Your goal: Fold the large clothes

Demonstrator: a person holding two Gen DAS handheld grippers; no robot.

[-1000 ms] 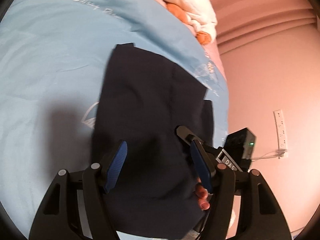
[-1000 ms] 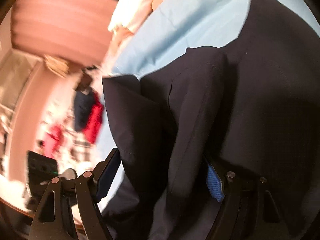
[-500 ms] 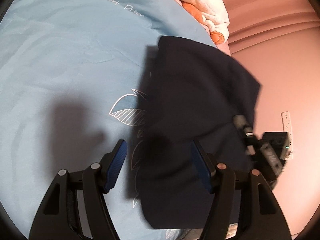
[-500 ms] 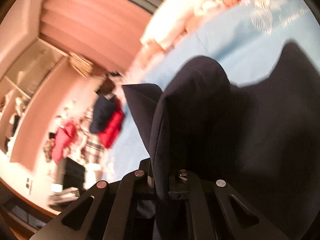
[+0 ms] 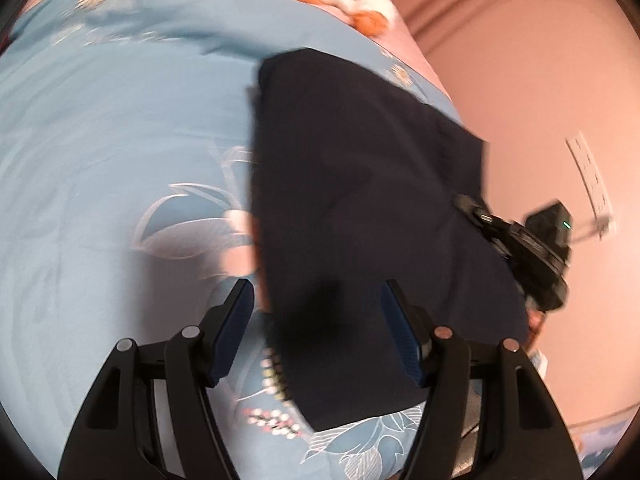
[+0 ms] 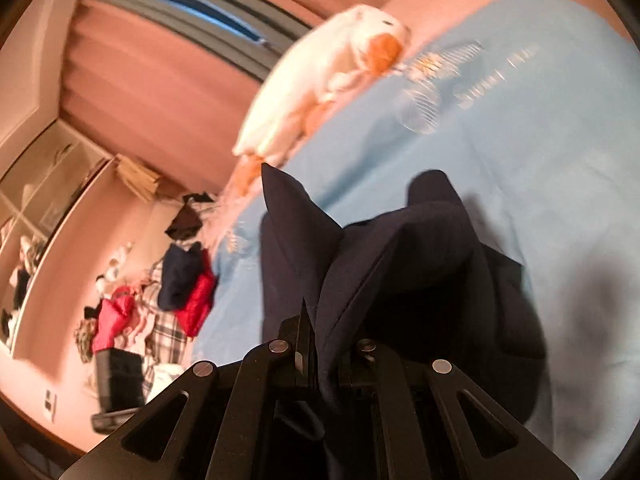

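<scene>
Right tongs (image 6: 316, 344) pinch a fold of the dark navy garment (image 5: 360, 208), lifting it over the blue bedspread (image 5: 120, 120); left tongs (image 5: 318, 320) gape wide above the cloth, gripping nothing.

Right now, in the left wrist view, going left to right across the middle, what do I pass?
Blue bedspread → dark garment → right gripper gripping its far edge → pink wall → white wall socket.
</scene>
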